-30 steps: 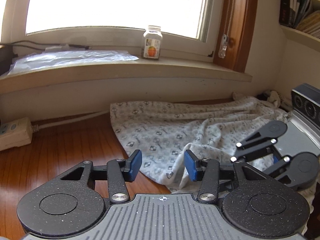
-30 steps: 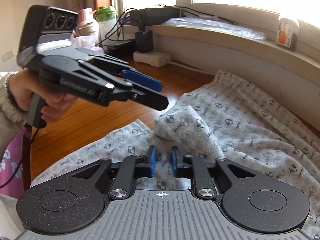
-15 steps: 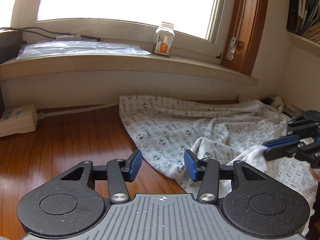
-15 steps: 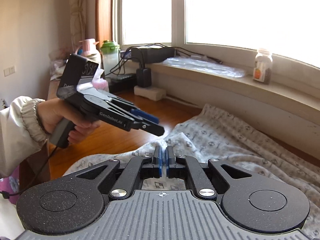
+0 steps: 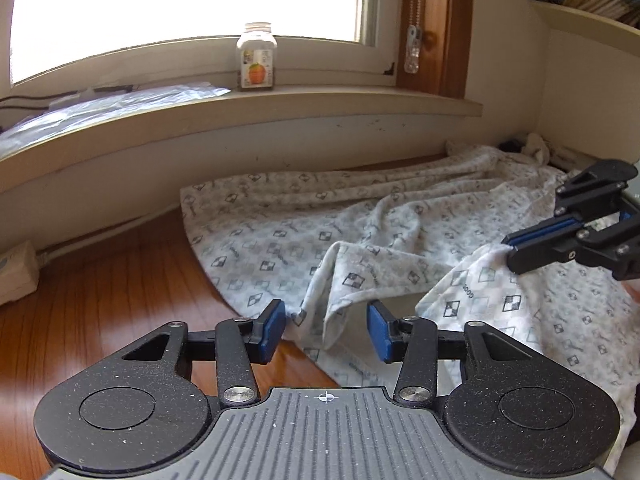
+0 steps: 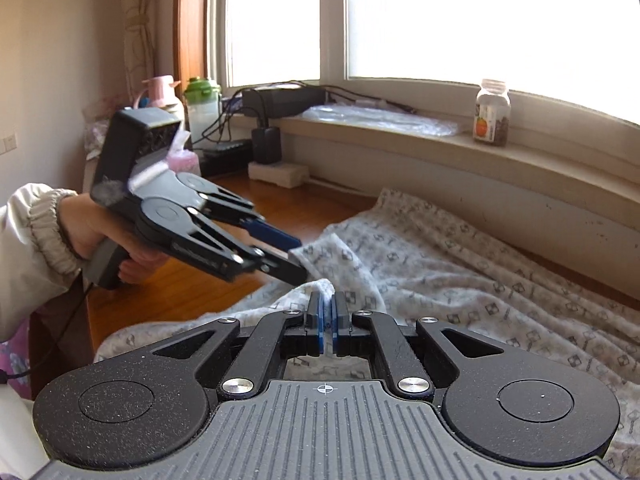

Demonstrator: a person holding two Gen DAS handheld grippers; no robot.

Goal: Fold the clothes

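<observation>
Right gripper [image 6: 327,314] clenched on a raised fold of the patterned garment [image 5: 304,236] spread over the wooden floor [image 5: 100,276], left gripper [image 5: 326,326] closing around a second fold, pads not yet pressing; next, probably pinch and lift together.

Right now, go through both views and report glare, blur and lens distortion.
Left wrist view: window blown out white, windowsill bowed by the fisheye, garment sharp. Right wrist view: window also overexposed, left gripper motion-blurred, bottle backlit and dark.
</observation>
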